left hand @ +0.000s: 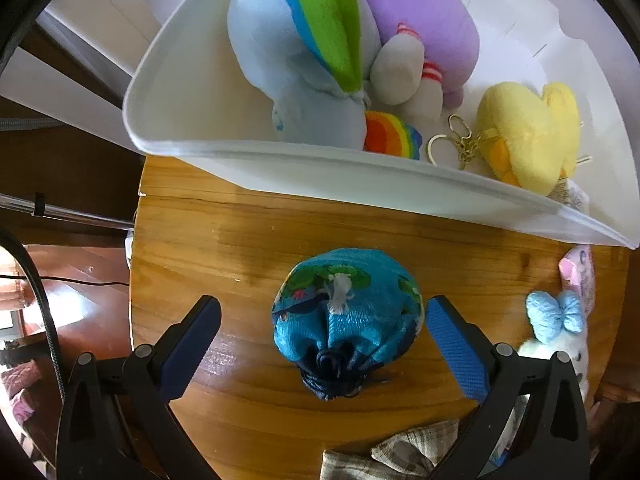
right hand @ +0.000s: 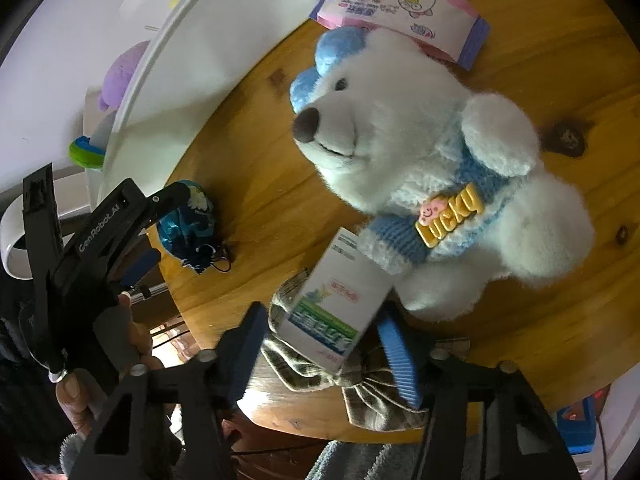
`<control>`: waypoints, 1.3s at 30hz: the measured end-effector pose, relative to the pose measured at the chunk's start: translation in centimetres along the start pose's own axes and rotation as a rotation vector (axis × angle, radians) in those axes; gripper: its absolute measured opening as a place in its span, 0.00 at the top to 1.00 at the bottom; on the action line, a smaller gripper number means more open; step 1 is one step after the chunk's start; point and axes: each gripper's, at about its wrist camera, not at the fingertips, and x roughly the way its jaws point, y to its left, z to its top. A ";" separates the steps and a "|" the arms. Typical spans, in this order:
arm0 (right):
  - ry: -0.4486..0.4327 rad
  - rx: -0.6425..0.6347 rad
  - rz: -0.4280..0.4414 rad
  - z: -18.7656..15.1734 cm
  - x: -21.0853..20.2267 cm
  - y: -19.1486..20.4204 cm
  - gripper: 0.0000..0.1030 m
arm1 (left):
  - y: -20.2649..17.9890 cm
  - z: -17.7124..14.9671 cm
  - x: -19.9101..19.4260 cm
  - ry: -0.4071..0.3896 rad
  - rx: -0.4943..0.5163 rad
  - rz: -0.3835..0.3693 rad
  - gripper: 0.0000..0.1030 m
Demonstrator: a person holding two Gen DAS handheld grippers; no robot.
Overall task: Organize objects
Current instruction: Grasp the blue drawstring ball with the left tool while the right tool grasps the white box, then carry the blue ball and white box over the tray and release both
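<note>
A blue patterned drawstring pouch (left hand: 347, 320) lies on the round wooden table (left hand: 248, 236), between the open fingers of my left gripper (left hand: 322, 338), which do not touch it. The pouch also shows in the right wrist view (right hand: 188, 224), with the left gripper (right hand: 154, 226) beside it. My right gripper (right hand: 324, 344) is shut on a white and green carton (right hand: 334, 300), held above a plaid cloth (right hand: 356, 384). A white plush dog (right hand: 432, 184) with a blue sweater lies just beyond the carton.
A white bin (left hand: 288, 168) at the table's far side holds a blue plush (left hand: 288, 52), a purple plush (left hand: 424, 20), a yellow plush (left hand: 524, 132) and a keyring. A pink wipes pack (right hand: 400, 12) lies beyond the dog. The table edge drops off on the left.
</note>
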 end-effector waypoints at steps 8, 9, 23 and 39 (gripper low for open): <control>0.008 -0.010 0.013 0.0 0.0 -0.4 0.52 | 0.2 -0.2 1.5 0.034 -0.029 0.001 0.08; 0.007 -0.010 0.015 0.0 -0.1 -0.5 0.53 | 0.4 -0.3 1.6 0.041 -0.046 -0.011 0.11; -0.033 -0.087 0.035 -0.1 -2.0 0.1 0.63 | 1.5 -2.0 1.3 0.043 -0.064 -0.032 0.41; -0.349 -0.234 -0.015 -4.2 -8.6 7.0 0.63 | 4.3 -6.0 -9.8 -0.147 -0.032 -0.176 0.41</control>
